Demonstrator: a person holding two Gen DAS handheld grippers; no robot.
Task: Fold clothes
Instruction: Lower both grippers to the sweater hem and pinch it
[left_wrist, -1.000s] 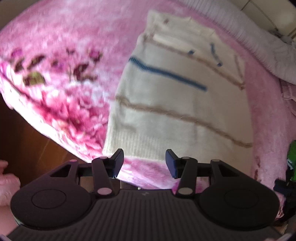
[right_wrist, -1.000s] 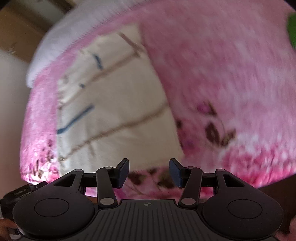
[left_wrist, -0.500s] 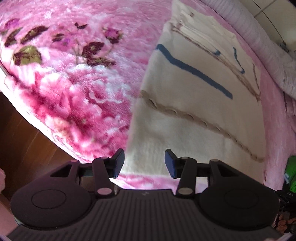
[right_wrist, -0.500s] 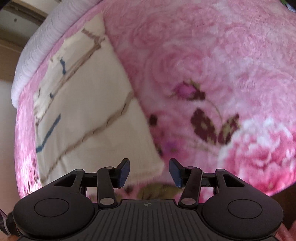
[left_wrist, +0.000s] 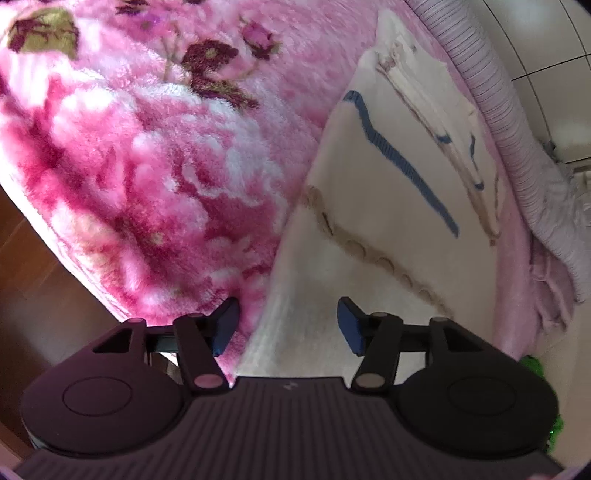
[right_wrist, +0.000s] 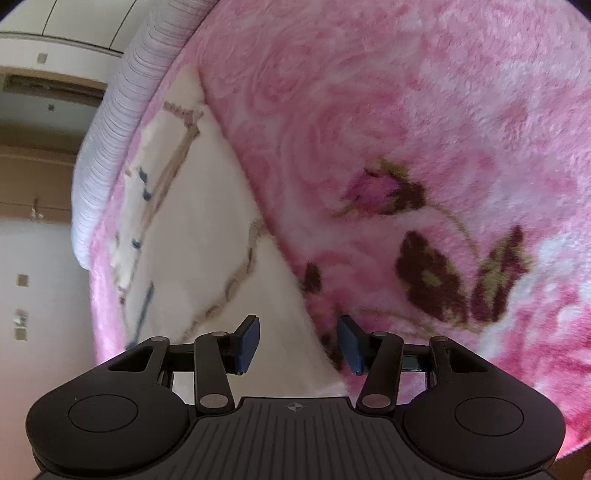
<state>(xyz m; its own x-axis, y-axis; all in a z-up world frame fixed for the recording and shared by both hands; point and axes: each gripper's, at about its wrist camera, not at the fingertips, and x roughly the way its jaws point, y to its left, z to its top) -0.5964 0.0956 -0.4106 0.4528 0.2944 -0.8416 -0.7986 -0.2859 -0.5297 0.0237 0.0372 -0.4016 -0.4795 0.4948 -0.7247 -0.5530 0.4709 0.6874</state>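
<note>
Pink rose-patterned blanket (left_wrist: 155, 155) covers the bed, and the cream striped sweater (left_wrist: 373, 229) lies flat on it. Only the left view shows the sweater's blue stripe (left_wrist: 402, 162) clearly, plus wooden floor (left_wrist: 33, 277); the right view shows a doorway (right_wrist: 37, 122) beyond. Left gripper (left_wrist: 288, 325) straddles the sweater's hem corner, jaws opening, not pressing it. Right gripper (right_wrist: 299, 345) straddles the opposite hem corner, jaws closing, pads clear.
</note>
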